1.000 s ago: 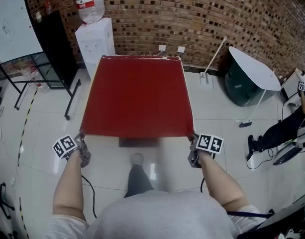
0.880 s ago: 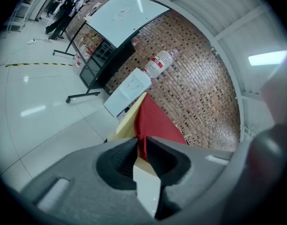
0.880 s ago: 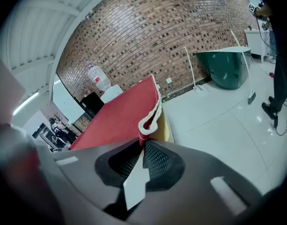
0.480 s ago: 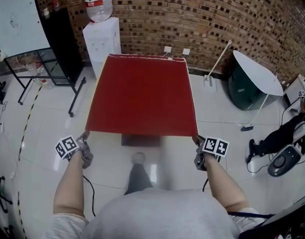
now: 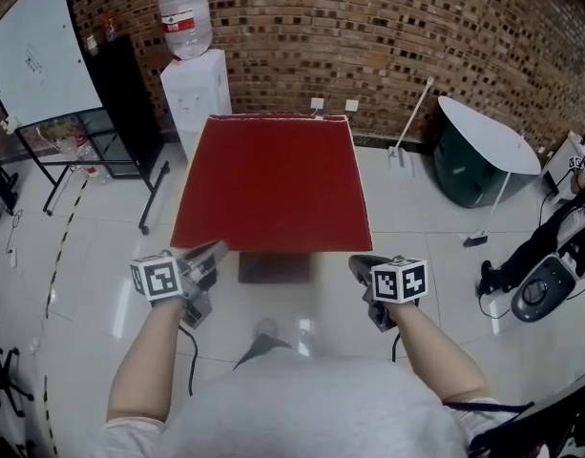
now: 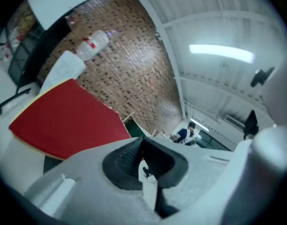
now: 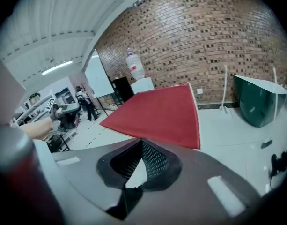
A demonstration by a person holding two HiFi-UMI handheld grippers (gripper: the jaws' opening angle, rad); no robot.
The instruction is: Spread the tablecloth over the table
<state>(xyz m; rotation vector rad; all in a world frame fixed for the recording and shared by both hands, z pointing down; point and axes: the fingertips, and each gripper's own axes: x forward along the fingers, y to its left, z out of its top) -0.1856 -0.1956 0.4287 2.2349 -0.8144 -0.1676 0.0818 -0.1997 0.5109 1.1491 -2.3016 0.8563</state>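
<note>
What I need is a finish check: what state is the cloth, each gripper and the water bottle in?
tablecloth: spread flat, not held.
left gripper: shut, empty.
right gripper: shut, empty.
water bottle: upside down on the dispenser.

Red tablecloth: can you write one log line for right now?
red fabric tablecloth: spread out flat | left gripper: shut, empty | right gripper: shut, empty
</note>
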